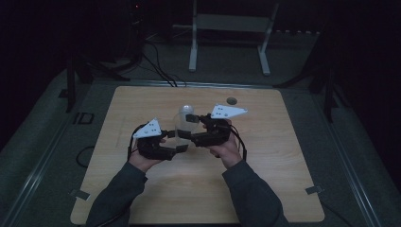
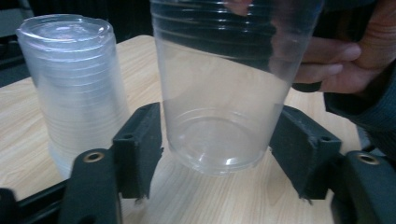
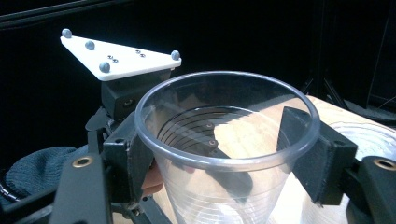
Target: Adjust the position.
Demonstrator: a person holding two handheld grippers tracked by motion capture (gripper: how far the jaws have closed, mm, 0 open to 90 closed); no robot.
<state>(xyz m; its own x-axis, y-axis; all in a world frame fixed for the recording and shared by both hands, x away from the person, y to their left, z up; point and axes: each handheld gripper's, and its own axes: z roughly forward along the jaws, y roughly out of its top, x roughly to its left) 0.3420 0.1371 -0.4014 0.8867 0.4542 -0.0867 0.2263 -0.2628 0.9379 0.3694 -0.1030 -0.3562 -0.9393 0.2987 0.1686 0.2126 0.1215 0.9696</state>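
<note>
A clear plastic cup point(image 2: 219, 102) hangs upright just above the wooden table point(image 1: 265, 179). My right gripper point(image 3: 224, 154) is shut on it just below the rim point(image 3: 224, 163), one pad on each side. My left gripper point(image 2: 217, 144) is open, and its jaws flank the cup's base without pressing on it. In the high view both grippers meet at the table's middle, left gripper point(image 1: 177, 142) and right gripper point(image 1: 190, 128), with the cup point(image 1: 181, 135) between them. A stack of several nested clear cups point(image 2: 74, 84) stands upside down on the table just beyond.
A small dark round disc point(image 1: 231, 100) lies near the table's far edge. Past the table stand a white frame point(image 1: 229, 23) and loose cables point(image 1: 161, 71) on the floor. The left gripper's white plate point(image 3: 121, 58) rises behind the cup in the right gripper view.
</note>
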